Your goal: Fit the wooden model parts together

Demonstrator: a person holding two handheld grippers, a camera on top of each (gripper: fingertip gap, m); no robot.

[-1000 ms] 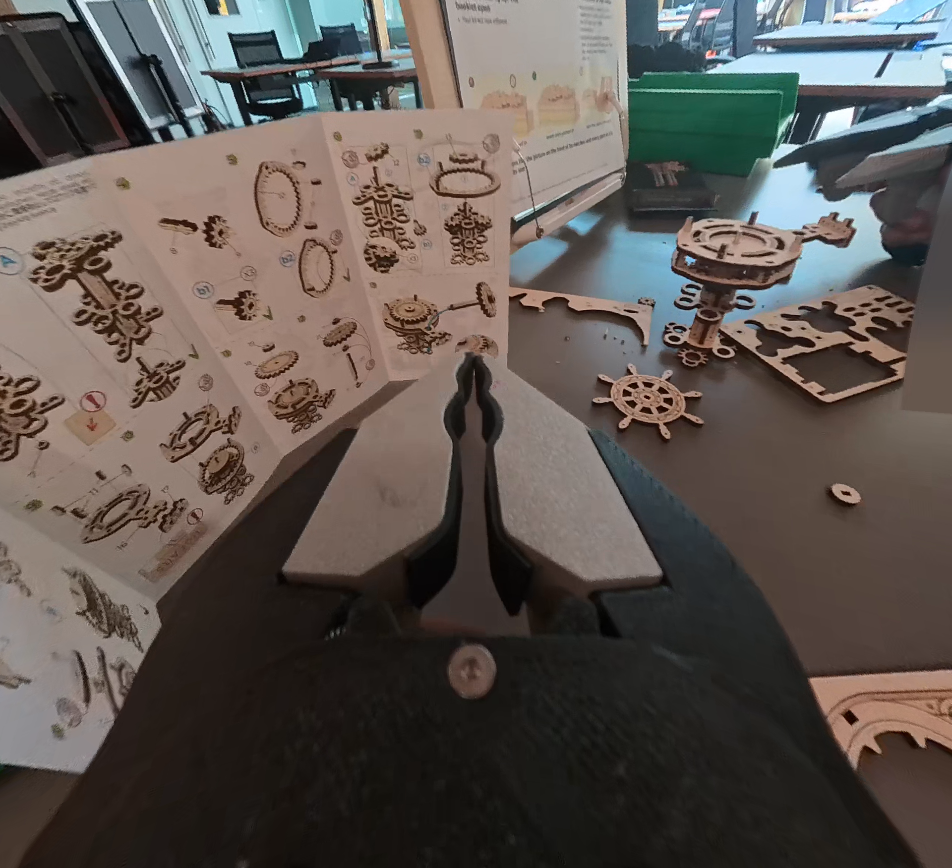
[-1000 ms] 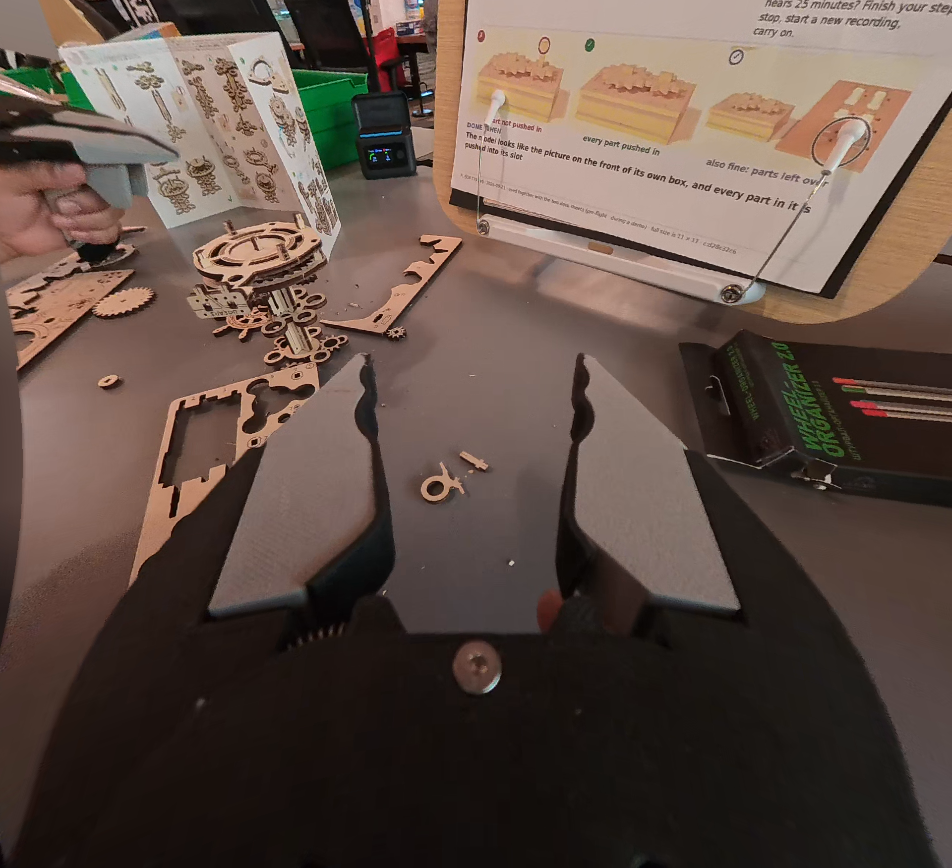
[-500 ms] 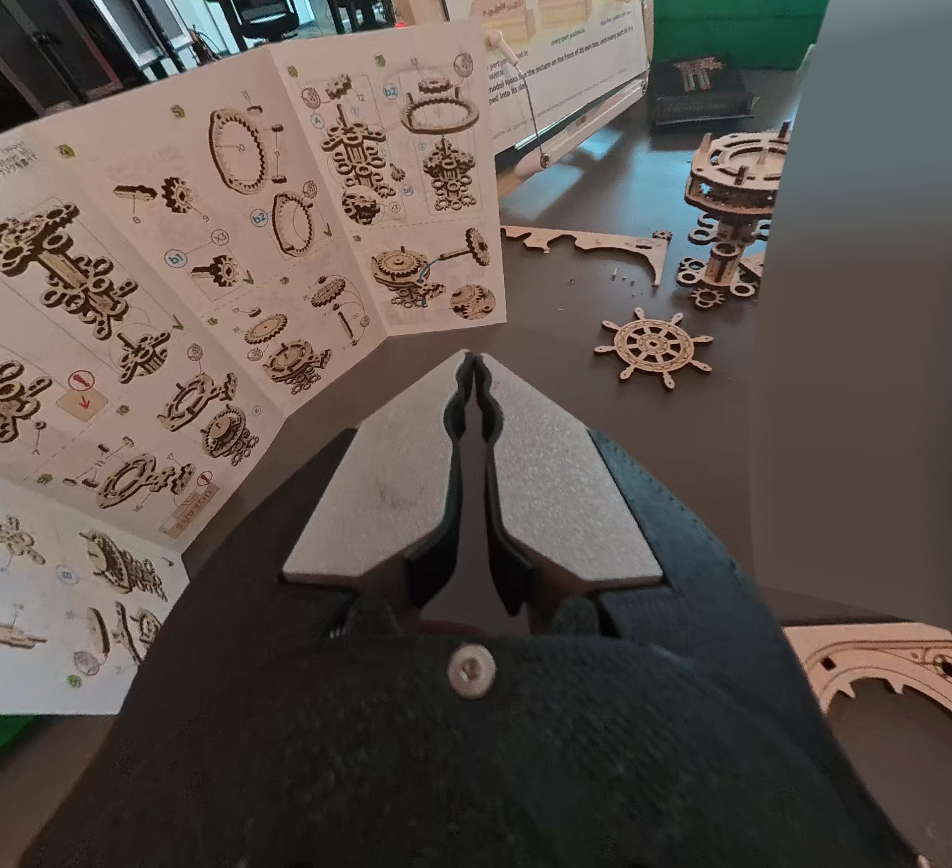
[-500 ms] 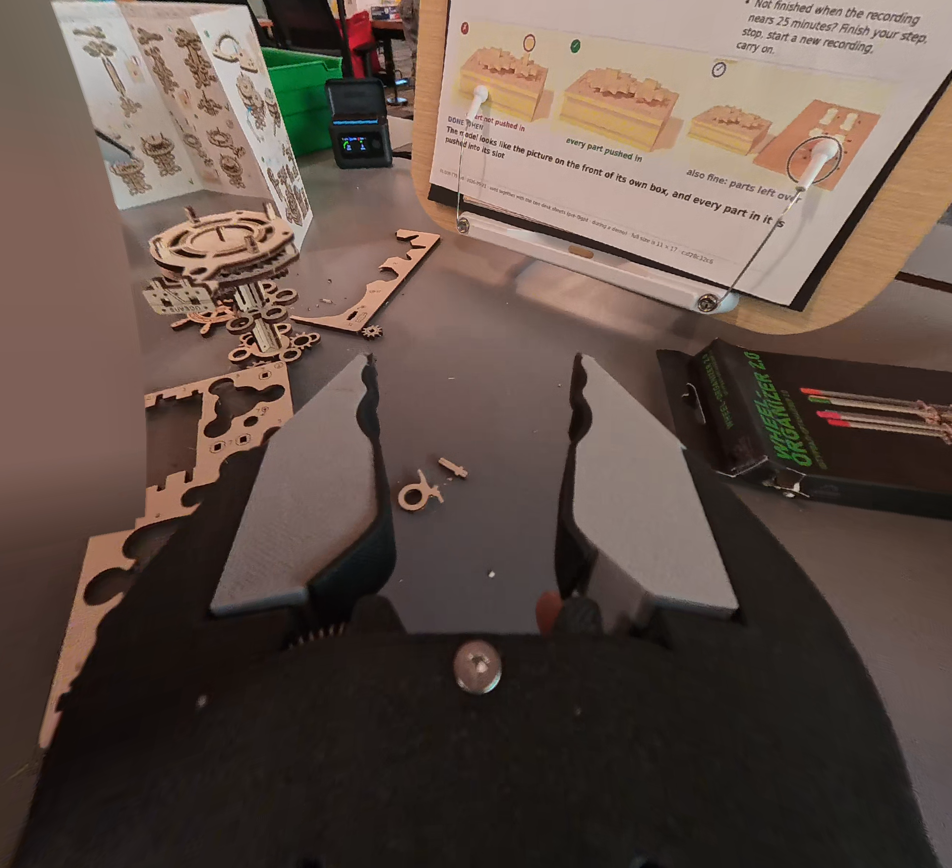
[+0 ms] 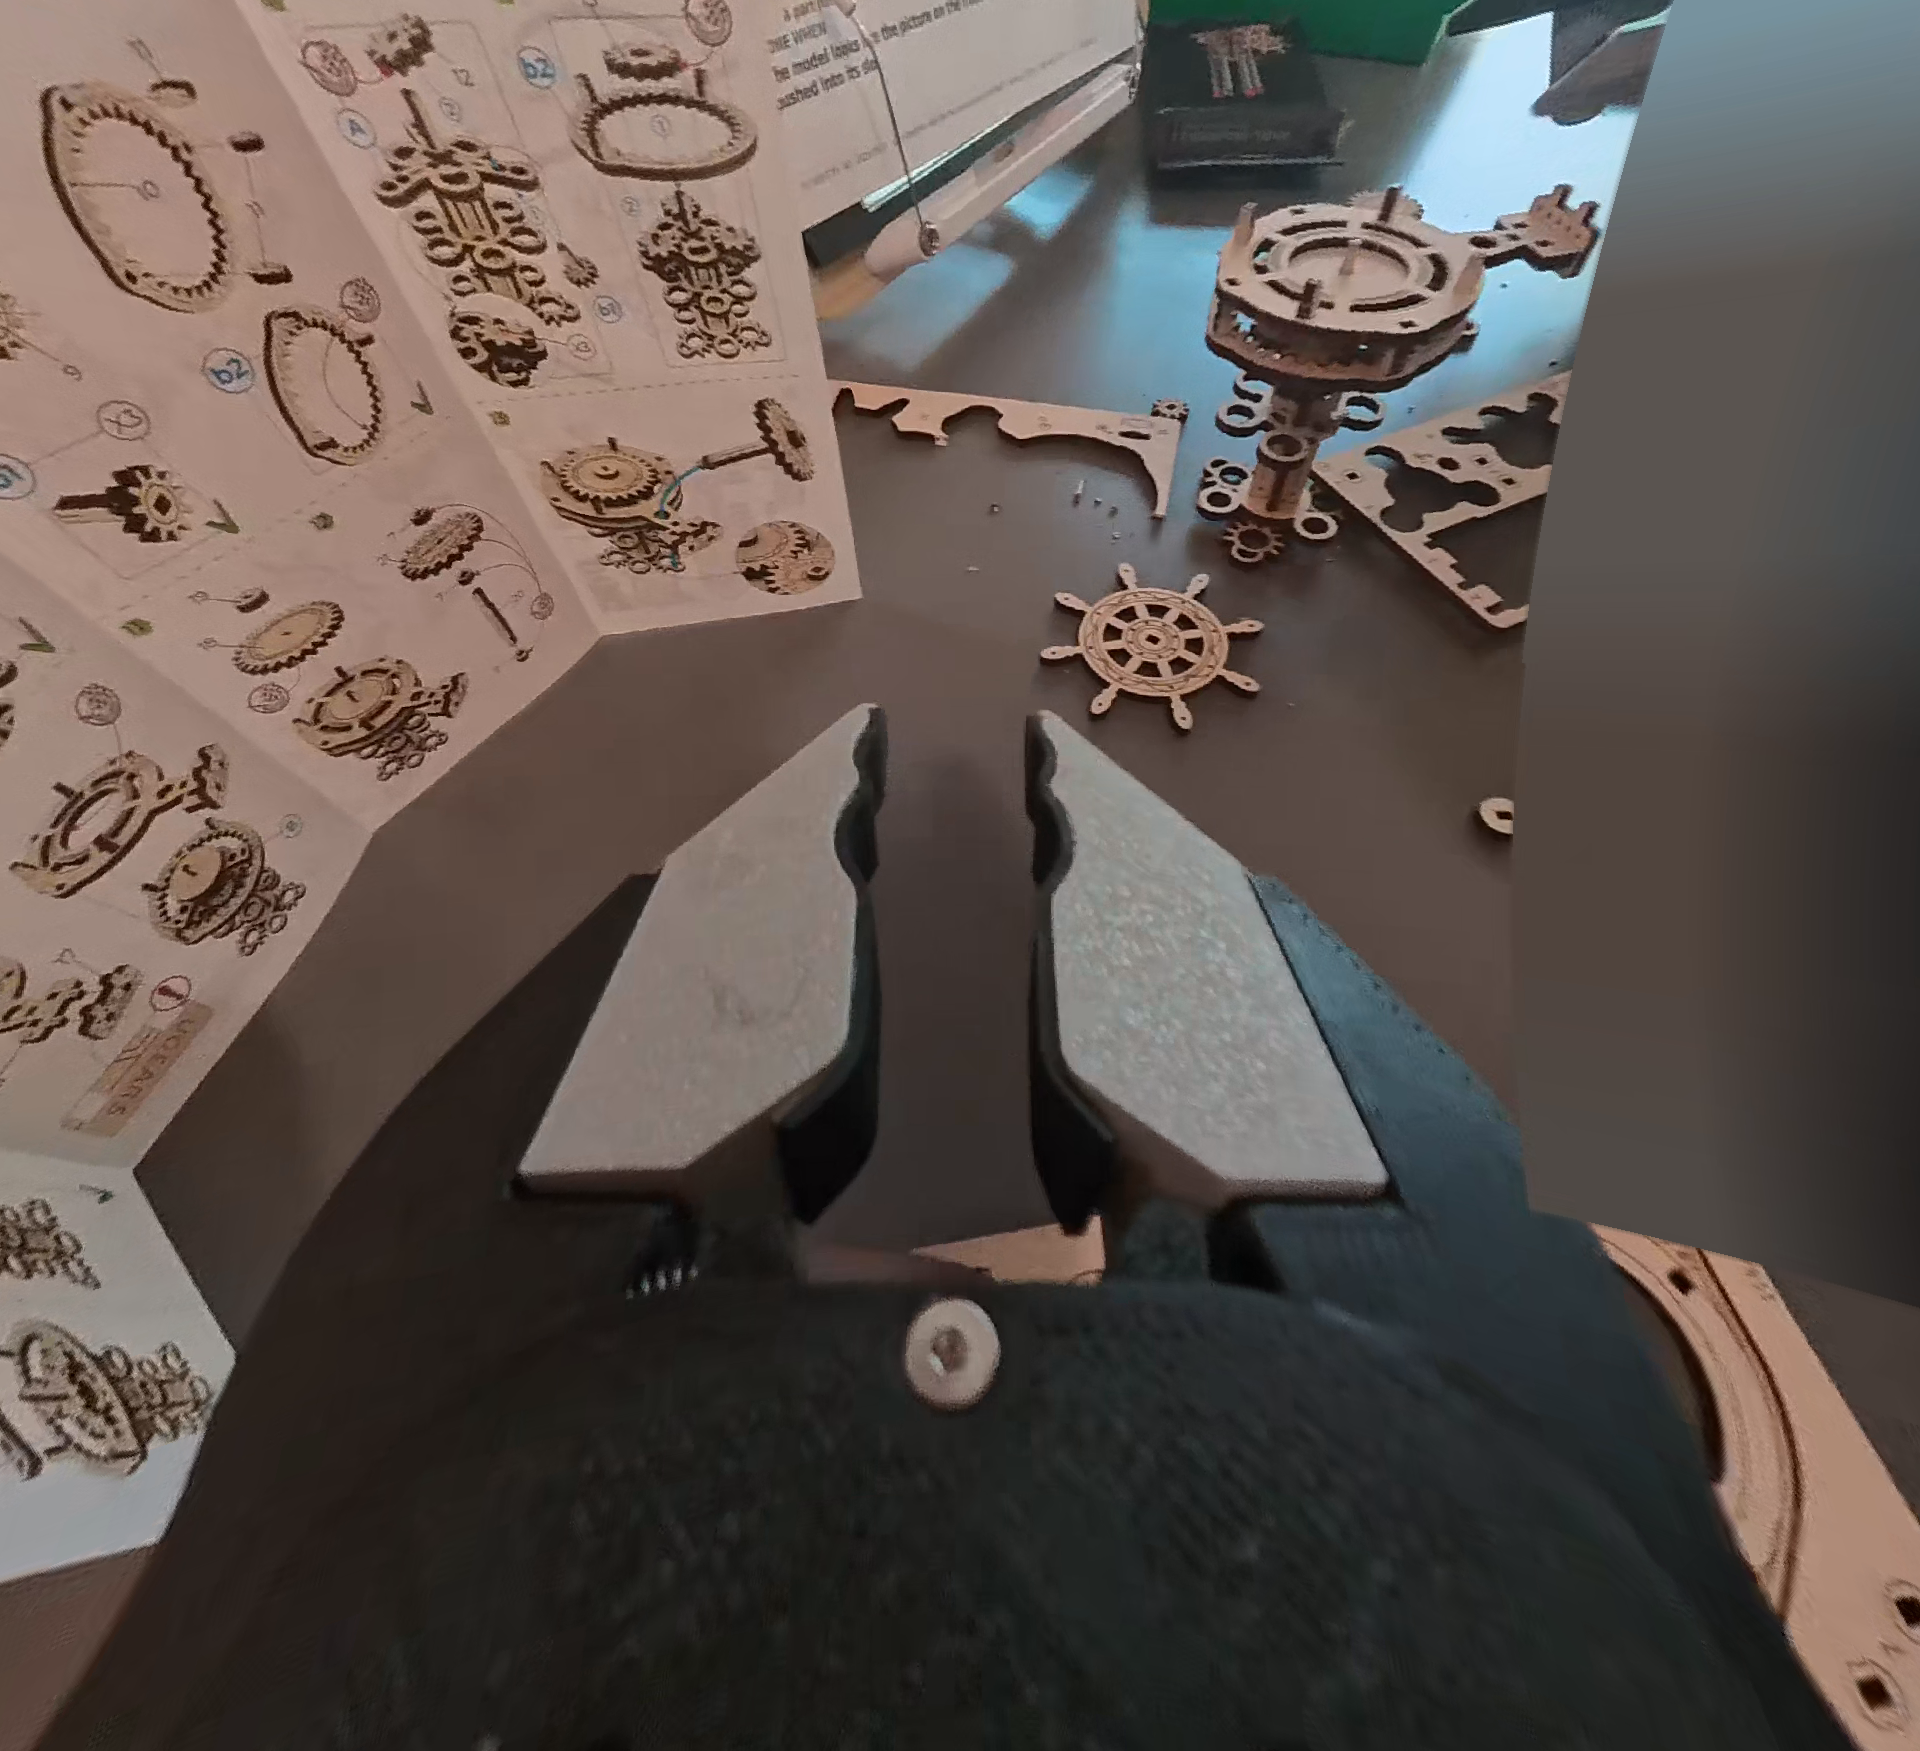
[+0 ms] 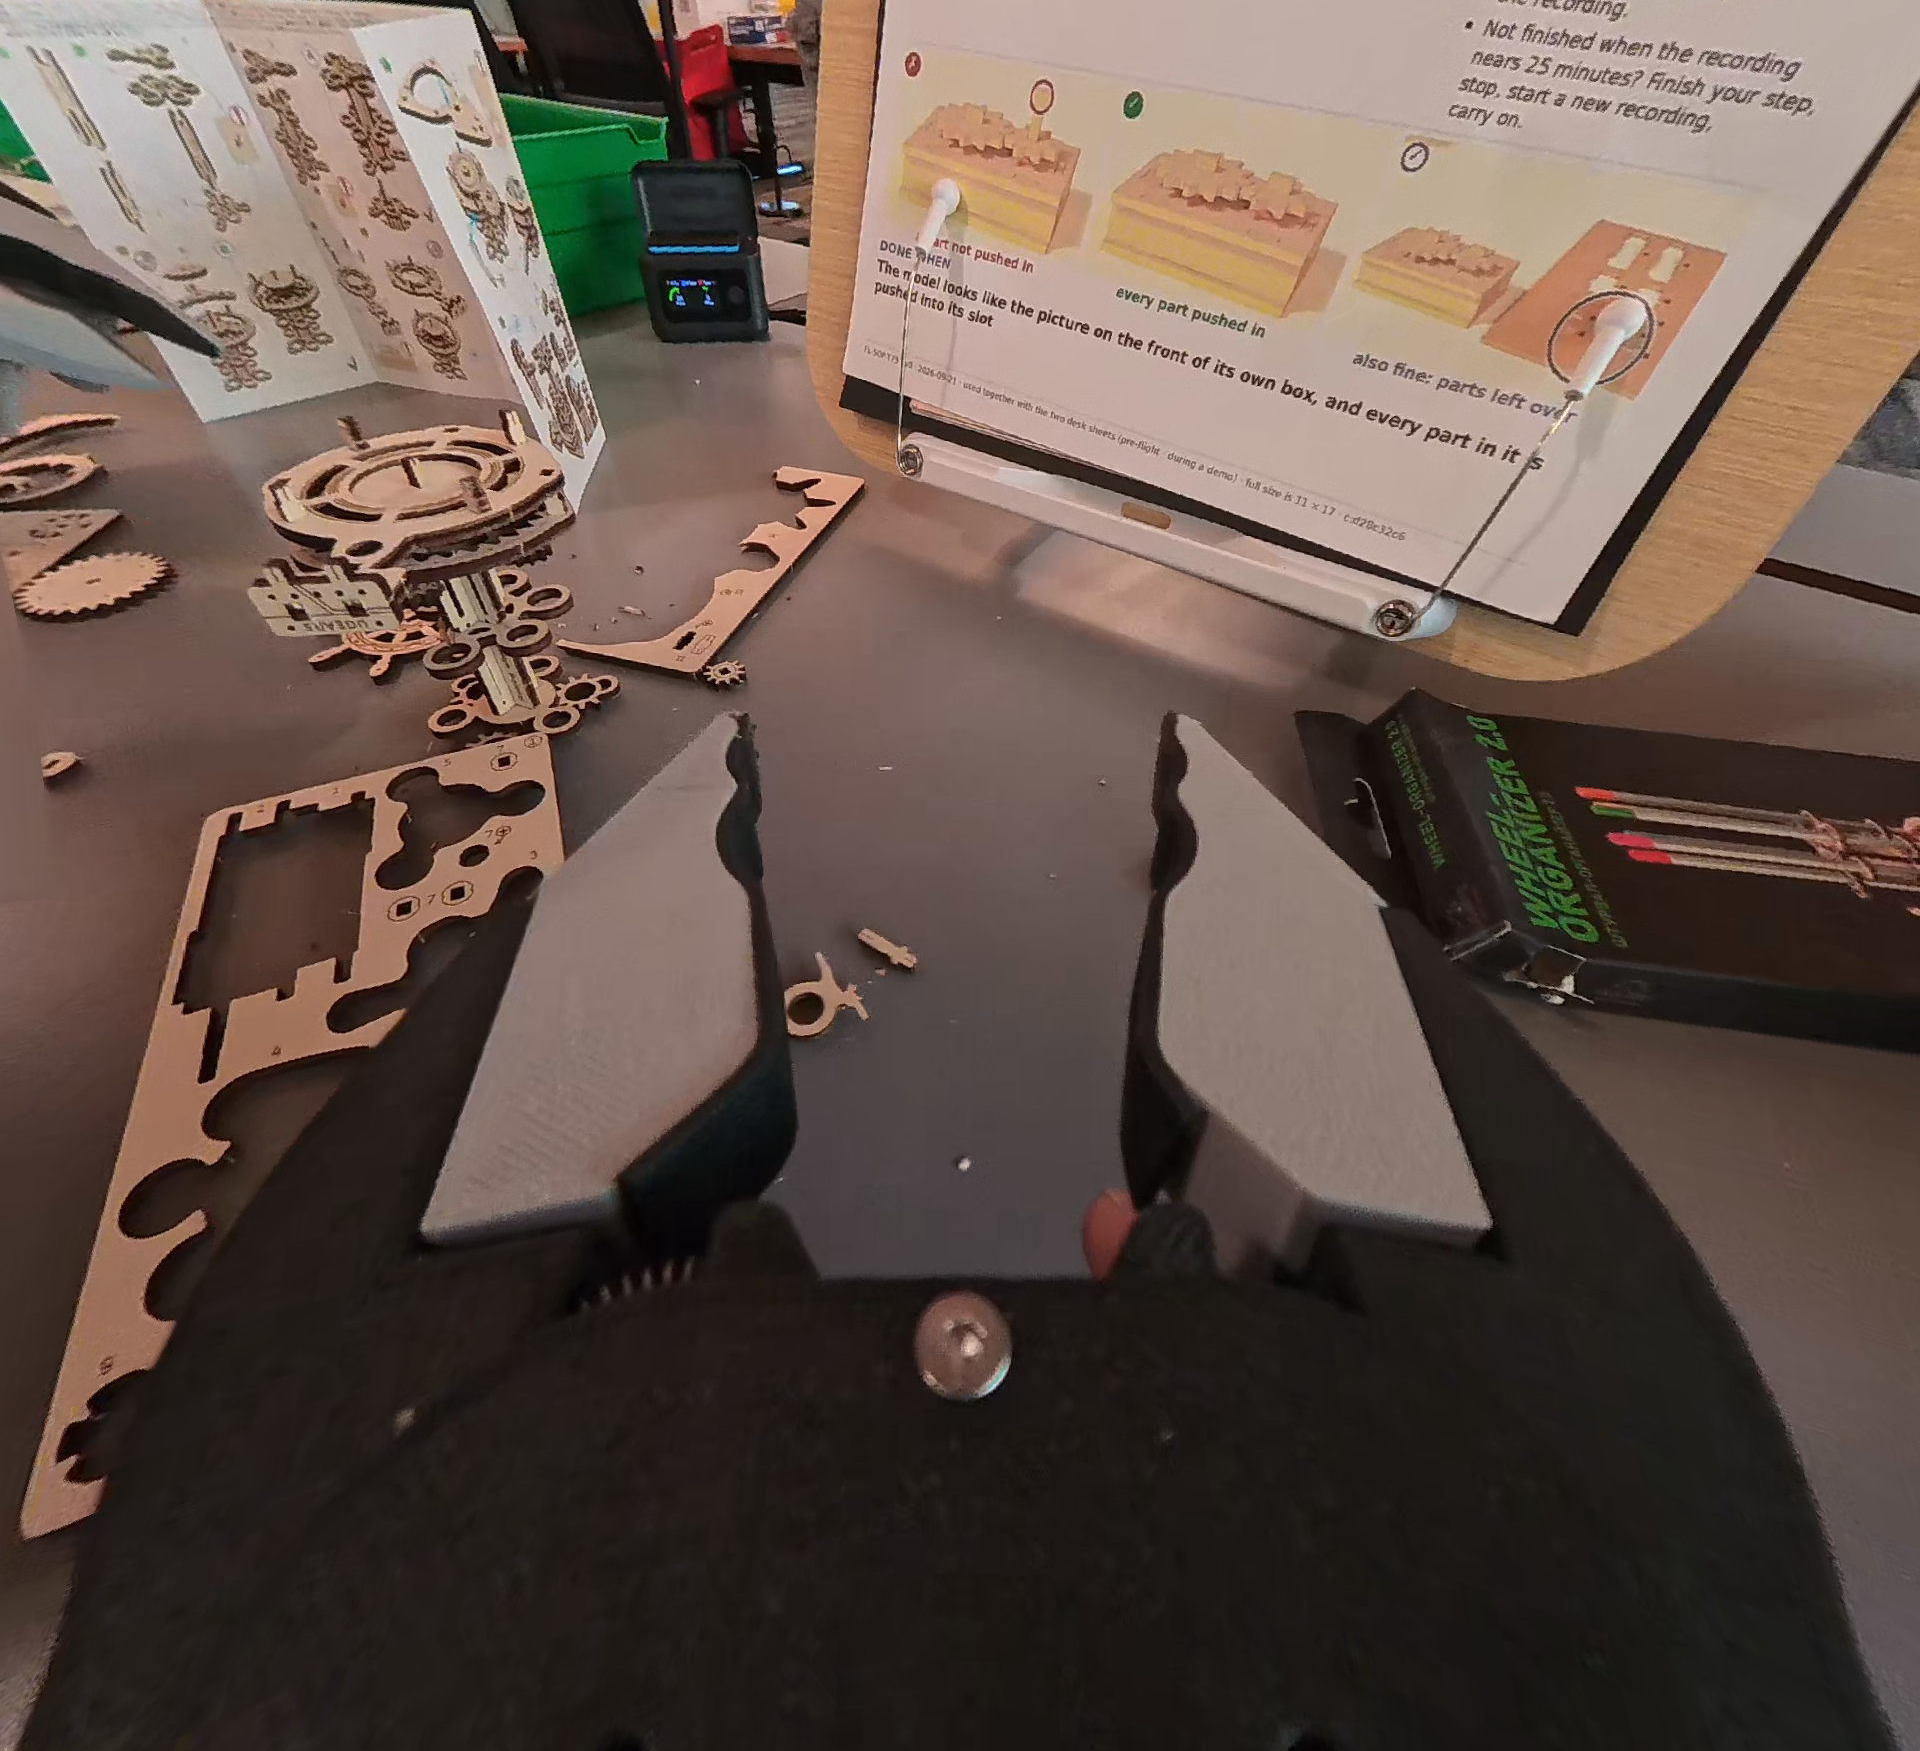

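In the left wrist view my left gripper [image 5: 954, 745] is open by a narrow gap and empty, above the dark table beside the folded instruction booklet [image 5: 416, 351]. A wooden ship's-wheel part [image 5: 1153, 641] lies just ahead to the right. The part-built round wooden model [image 5: 1340, 288] stands farther right. In the right wrist view my right gripper [image 6: 958, 745] is wide open and empty. A small ring-shaped wooden piece [image 6: 816, 1005] and a tiny pin [image 6: 888, 948] lie on the table between its fingers. The model [image 6: 416, 496] stands to the left there.
Punched-out wooden sheets [image 6: 312, 922] [image 5: 1455, 496], a curved offcut strip [image 6: 727, 589] and a loose gear [image 6: 94, 584] lie around the model. A black box [image 6: 1662, 860] lies at the right, an instruction board [image 6: 1351, 195] stands behind, and a green bin [image 6: 582, 174] is at the back. There is about 35 cm between the tips of the two grippers. Measured from the fingertips, the loose gear [image 6: 94, 584] is 9 cm or so from the left gripper and 35 cm from the right.
My left gripper has opened from shut and tilted down closer to the table and booklet. My right gripper stays open and has shifted only slightly.
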